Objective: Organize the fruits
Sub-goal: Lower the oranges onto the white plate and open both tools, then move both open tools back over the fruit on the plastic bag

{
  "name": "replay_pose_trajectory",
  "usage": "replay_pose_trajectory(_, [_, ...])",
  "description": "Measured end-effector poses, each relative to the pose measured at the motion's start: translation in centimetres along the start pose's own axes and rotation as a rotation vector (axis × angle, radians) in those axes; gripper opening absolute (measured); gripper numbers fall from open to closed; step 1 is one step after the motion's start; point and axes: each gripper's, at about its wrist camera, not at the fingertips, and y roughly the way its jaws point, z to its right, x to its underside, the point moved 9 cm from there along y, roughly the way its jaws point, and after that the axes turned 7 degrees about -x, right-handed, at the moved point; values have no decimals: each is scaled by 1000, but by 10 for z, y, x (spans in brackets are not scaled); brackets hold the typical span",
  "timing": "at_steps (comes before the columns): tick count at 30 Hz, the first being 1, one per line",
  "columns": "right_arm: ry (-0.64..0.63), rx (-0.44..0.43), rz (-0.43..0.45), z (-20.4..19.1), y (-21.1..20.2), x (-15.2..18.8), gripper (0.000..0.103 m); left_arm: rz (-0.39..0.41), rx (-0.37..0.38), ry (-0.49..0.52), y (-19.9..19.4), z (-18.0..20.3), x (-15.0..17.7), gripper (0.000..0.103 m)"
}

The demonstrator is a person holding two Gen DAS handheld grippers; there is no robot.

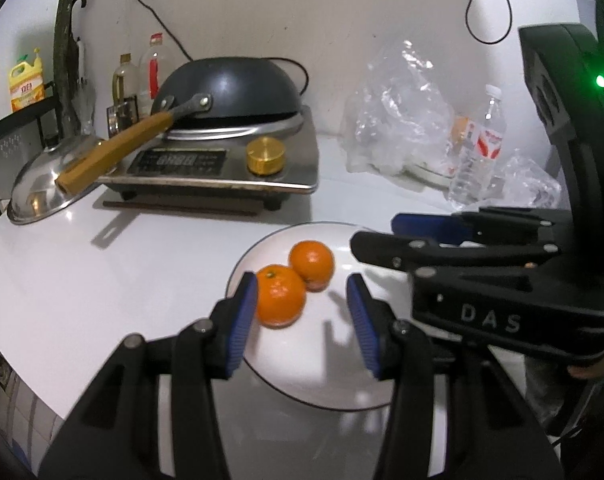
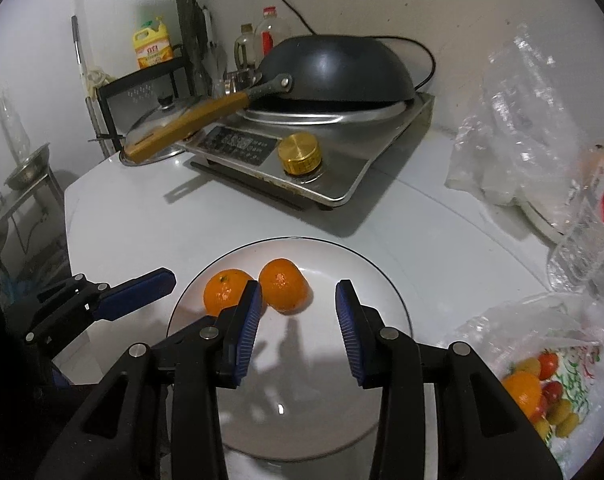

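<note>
Black left tongs (image 1: 302, 320) with blue ribbed pads are seen nearest the lens, released, with nothing gripped between the pads. Beneath them a round white plate with a thin dark rim (image 1: 314, 384) is set on the white surface (image 1: 102, 280). 2 small orange mandarins are placed on the plate, touching one another: the nearer mandarin (image 1: 280, 296) lies just beside the left pad, and the farther mandarin (image 1: 312, 264) sits behind it. The black right tongs (image 2: 298, 328) are likewise held apart over the plate and nothing is grasped; in the right wrist view 1 mandarin is partly hidden behind the left pad. At the lower right of that view, a clear plastic bag of mixed fruit (image 2: 542, 396) is seen lying near the plate. Farther back, a steel induction cooker with a gold knob (image 1: 222, 168) carries an upturned black wok with a wooden handle (image 1: 230, 88).
</note>
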Motion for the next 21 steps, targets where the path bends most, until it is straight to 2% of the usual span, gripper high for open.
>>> replay_pose_trajectory(11, [31, 54, 52, 19, -52, 16, 40, 28, 23, 24, -28, 34, -3, 47])
replay_pose_trajectory(21, [67, 89, 89, 44, -96, 36, 40, 48, 53, 75, -49, 81, -6, 48])
